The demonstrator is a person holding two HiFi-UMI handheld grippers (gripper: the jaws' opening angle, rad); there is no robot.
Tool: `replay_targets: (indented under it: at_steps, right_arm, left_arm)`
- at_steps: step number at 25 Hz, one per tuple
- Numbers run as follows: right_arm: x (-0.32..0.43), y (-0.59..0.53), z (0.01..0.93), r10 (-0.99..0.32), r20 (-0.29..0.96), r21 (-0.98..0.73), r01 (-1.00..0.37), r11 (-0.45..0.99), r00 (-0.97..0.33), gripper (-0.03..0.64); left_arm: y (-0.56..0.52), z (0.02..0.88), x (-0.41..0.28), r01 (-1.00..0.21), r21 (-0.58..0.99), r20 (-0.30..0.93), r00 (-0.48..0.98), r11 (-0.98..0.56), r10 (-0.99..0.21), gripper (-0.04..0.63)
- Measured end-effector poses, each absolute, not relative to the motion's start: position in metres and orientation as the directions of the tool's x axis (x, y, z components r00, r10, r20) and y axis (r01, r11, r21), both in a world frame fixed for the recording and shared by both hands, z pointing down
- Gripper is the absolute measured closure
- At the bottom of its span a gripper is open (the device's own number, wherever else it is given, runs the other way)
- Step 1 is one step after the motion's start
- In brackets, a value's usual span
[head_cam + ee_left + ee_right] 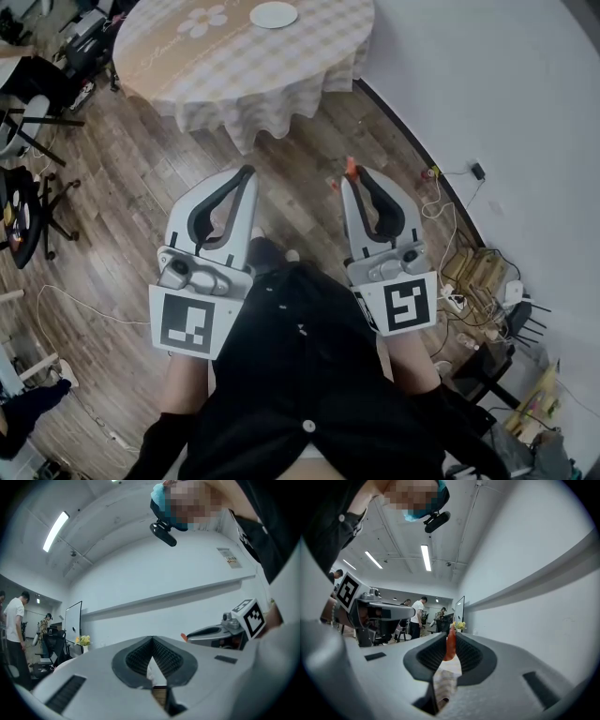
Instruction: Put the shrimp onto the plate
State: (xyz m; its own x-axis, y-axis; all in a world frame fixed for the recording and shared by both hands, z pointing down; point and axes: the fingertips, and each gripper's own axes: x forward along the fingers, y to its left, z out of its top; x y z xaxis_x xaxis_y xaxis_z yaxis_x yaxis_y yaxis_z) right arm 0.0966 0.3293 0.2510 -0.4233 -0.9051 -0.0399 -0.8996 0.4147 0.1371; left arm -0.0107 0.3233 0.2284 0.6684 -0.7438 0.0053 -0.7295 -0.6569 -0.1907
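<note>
The orange shrimp [450, 645] is pinched between the tips of my right gripper [451, 638], which is shut on it. In the head view the shrimp [351, 167] pokes out past the right gripper [351, 178], held above the wooden floor. My left gripper [248, 172] is beside it at the same height, shut with nothing between its fingers [140, 656]. The white plate [274, 14] lies on a round table with a checked cloth [216, 66], well ahead of both grippers. The shrimp's tip [183, 636] also shows in the left gripper view.
Black office chairs [28, 211] stand at the left. Cables and power strips [459, 272] lie along the white wall [487, 94] on the right. Wooden floor [141, 178] lies between me and the table. People [417, 616] stand far back in the room.
</note>
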Motion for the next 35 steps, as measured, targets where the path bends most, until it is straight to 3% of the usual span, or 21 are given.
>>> replay_targets:
  at_steps: [16,35]
  right_arm:
    - [0.103,0.315,0.244,-0.92,-0.068,0.16,-0.915,0.371,-0.385,0.571]
    - [0.083,0.2,0.255,-0.93,0.009,0.154,-0.919,0.363,-0.366,0.571]
  left_arm:
    - [0.308,0.233,0.008,-0.635,-0.261,0.022,0.749,-0.727,-0.662,0.594]
    - [0.183,0.236,-0.003,-0.624,-0.219,0.023,0.766,-0.75,-0.643,0.594]
